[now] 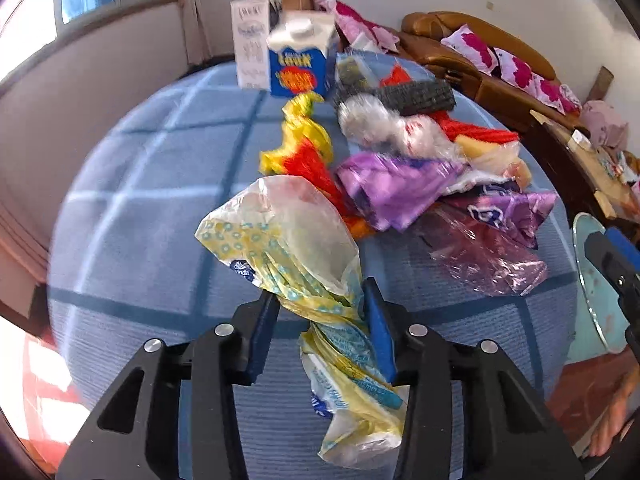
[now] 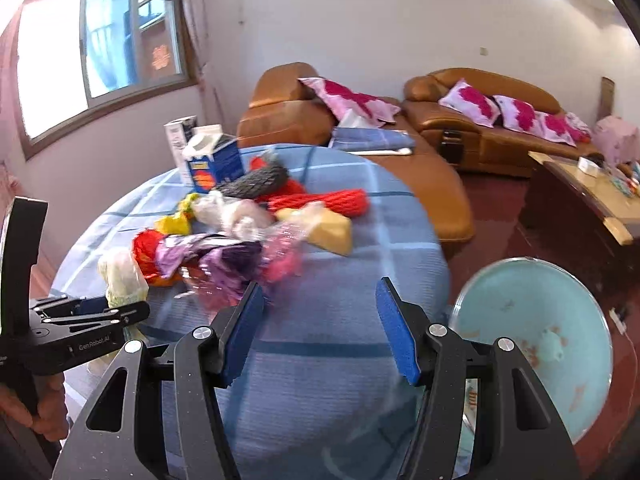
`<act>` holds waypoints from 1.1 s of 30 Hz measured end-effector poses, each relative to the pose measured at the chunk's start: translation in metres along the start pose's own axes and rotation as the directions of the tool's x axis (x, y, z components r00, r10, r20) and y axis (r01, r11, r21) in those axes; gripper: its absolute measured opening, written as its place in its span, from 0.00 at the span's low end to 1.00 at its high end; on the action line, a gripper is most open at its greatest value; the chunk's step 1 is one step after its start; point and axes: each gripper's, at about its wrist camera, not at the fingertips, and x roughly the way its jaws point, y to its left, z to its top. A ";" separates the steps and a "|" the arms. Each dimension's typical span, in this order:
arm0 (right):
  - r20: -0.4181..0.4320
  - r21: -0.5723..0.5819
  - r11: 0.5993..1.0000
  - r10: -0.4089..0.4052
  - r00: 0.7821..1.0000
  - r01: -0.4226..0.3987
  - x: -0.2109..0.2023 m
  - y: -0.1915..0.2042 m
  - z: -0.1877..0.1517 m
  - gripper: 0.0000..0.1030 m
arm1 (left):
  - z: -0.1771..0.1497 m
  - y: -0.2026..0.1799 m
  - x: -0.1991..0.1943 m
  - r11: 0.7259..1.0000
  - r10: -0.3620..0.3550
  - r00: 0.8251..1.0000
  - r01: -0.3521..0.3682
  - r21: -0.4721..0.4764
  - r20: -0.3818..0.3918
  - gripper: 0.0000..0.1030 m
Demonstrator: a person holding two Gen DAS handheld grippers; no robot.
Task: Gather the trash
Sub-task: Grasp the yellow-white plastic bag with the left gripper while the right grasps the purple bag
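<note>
A crumpled yellow-and-white plastic bag (image 1: 280,232) lies at the near side of the blue checked table (image 1: 140,184). My left gripper (image 1: 320,290) is shut on its twisted lower part, both blue pads against the plastic. From the right wrist view the left gripper (image 2: 100,308) shows at the left with the bag (image 2: 120,272) sticking up from it. More trash is piled behind: a yellow-red wrapper (image 1: 304,148), purple wrappers (image 1: 392,188), pink clear film (image 1: 488,260), red foam netting (image 2: 332,202). My right gripper (image 2: 320,284) hangs open over bare cloth, holding nothing.
A blue milk carton (image 1: 300,60) and a white box (image 1: 250,40) stand at the table's far edge. A light blue round bin (image 2: 536,344) sits beside the table on the right. Brown sofas (image 2: 480,128) and a wooden side table (image 2: 580,200) are beyond.
</note>
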 end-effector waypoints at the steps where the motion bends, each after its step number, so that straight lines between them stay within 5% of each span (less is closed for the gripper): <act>1: 0.003 -0.001 1.000 0.007 1.000 -0.007 0.000 0.003 0.002 0.57 | 0.001 0.004 -0.003 1.000 0.003 1.000 -0.003 0.002 0.009 0.41; 13: -0.045 0.024 0.993 0.120 0.992 -0.119 0.039 0.033 0.029 0.58 | 0.028 0.099 -0.021 0.978 0.176 0.981 -0.165 -0.131 0.076 0.41; 20: -0.132 0.034 0.995 0.102 0.986 -0.098 0.081 0.049 0.028 0.62 | 0.041 0.136 -0.011 0.955 0.259 0.963 -0.244 -0.171 0.073 0.42; 27: -0.110 -0.006 0.994 0.108 0.988 -0.109 0.080 0.059 0.025 0.31 | 0.037 0.140 0.000 0.955 0.245 0.968 -0.232 -0.183 0.050 0.43; 33: -0.055 -0.012 0.993 0.113 0.992 -0.113 0.062 0.059 0.031 0.27 | 0.035 0.140 -0.002 0.954 0.240 0.970 -0.226 -0.194 0.049 0.43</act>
